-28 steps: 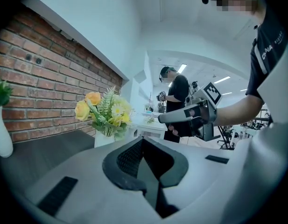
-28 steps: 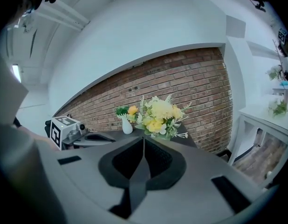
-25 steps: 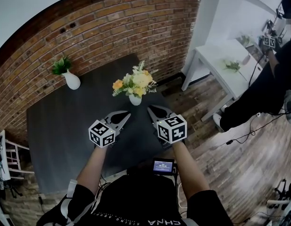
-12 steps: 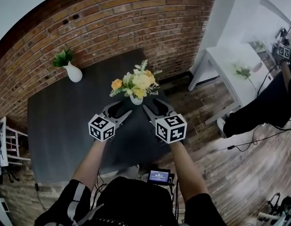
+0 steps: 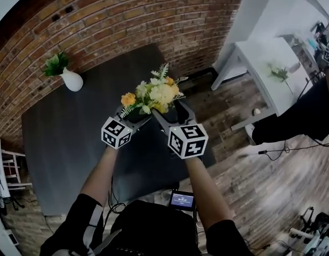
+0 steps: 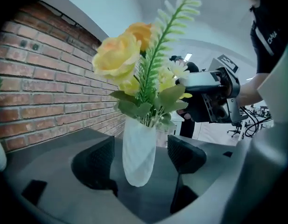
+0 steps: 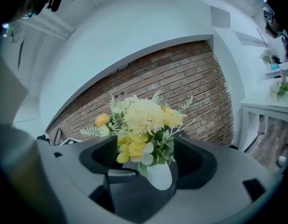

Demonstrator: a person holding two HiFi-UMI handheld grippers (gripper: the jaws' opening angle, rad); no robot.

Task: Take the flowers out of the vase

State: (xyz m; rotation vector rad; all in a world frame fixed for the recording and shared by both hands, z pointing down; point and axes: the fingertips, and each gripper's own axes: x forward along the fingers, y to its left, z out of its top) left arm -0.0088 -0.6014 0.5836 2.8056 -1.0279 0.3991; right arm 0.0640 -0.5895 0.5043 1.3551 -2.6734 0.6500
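A bunch of yellow and cream flowers stands in a small white vase near the far right of a dark table. In the head view the blooms and the grippers hide the vase. My left gripper comes in from the vase's left and my right gripper from its right. Both pairs of jaws are opening. In the left gripper view the vase sits between the left gripper's fingers with gaps on both sides. In the right gripper view the vase and low blooms lie between the right gripper's jaws, untouched.
A second white vase with a green plant stands at the table's far left. A brick wall runs behind the table. A white side table and another person are to the right, over wood floor.
Both grippers have moved forward up to the vase, and their jaws have gone from shut to wide open. They now flank the vase and flowers.
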